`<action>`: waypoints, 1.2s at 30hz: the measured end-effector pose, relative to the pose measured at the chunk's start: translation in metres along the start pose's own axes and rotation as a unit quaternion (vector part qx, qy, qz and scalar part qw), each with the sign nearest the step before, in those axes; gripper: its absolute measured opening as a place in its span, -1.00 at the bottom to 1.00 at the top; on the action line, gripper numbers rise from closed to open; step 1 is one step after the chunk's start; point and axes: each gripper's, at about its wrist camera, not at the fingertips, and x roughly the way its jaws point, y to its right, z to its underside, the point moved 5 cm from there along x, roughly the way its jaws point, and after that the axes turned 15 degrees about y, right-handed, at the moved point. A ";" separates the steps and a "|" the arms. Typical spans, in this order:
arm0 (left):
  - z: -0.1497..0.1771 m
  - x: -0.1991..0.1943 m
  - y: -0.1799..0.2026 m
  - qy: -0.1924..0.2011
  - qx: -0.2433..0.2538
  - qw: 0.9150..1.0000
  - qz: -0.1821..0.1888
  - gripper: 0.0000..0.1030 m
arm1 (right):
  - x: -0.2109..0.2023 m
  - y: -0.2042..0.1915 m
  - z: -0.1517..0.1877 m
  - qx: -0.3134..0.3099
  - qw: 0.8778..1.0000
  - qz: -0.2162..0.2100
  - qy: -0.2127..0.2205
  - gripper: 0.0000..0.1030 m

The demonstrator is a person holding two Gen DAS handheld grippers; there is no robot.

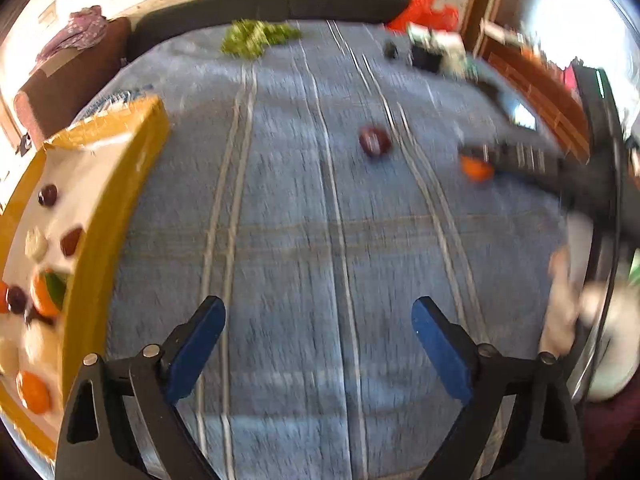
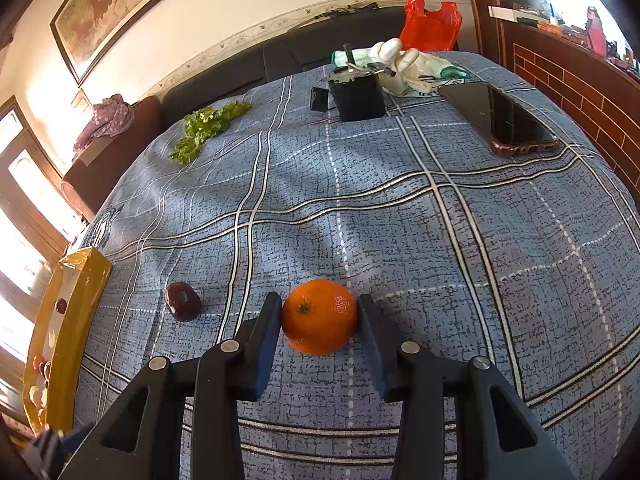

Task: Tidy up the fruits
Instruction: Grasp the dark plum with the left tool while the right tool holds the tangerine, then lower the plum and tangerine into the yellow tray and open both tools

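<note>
An orange (image 2: pixel 320 322) rests on the blue checked cloth (image 2: pixel 400 220), and my right gripper (image 2: pixel 320 299) is shut on it, one blue pad against each side. A dark red fruit (image 2: pixel 183 301) lies on the cloth to its left. In the blurred left wrist view the same dark red fruit (image 1: pixel 375 141) and orange (image 1: pixel 476 168) lie far ahead. My left gripper (image 1: pixel 319 306) stands open above bare cloth with nothing between its fingers. The yellow box (image 1: pixel 132 152) at its left holds several oranges, dark red fruits and pale ones.
Far across the table lie lettuce leaves (image 2: pixel 208 128), a black box (image 2: pixel 358 96), white gloves (image 2: pixel 400 60), a phone (image 2: pixel 500 116) and a red plastic bag (image 2: pixel 430 24). The yellow box (image 2: pixel 86 276) stands at the table's left edge. A dark sofa runs behind.
</note>
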 end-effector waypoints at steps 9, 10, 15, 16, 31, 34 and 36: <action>-0.058 0.044 0.014 0.047 0.005 0.998 0.049 0.36 | -0.003 -0.001 -0.001 0.006 1.000 -0.011 -0.001 0.06; -0.062 0.051 0.019 0.049 0.016 0.997 0.050 0.36 | -0.004 -0.001 -0.001 0.006 1.000 -0.014 -0.002 0.05; -0.072 0.073 0.033 0.054 0.058 0.995 0.054 0.36 | -0.006 -0.004 -0.003 -0.004 1.000 -0.012 0.002 0.01; -0.072 0.078 0.035 0.053 0.065 0.995 0.054 0.36 | -0.007 -0.005 -0.004 -0.007 1.000 -0.010 0.002 0.00; -0.065 0.088 0.041 0.044 0.077 0.995 0.048 -0.48 | -0.006 -0.010 -0.002 -0.044 0.999 0.008 0.001 -0.20; -0.064 0.070 0.036 0.052 0.067 0.996 0.041 -0.48 | -0.010 -0.010 -0.006 -0.042 0.999 0.005 0.013 -0.20; -0.064 0.058 0.032 0.058 0.060 0.996 0.038 -0.48 | -0.013 -0.010 -0.007 -0.039 0.999 0.003 0.019 -0.20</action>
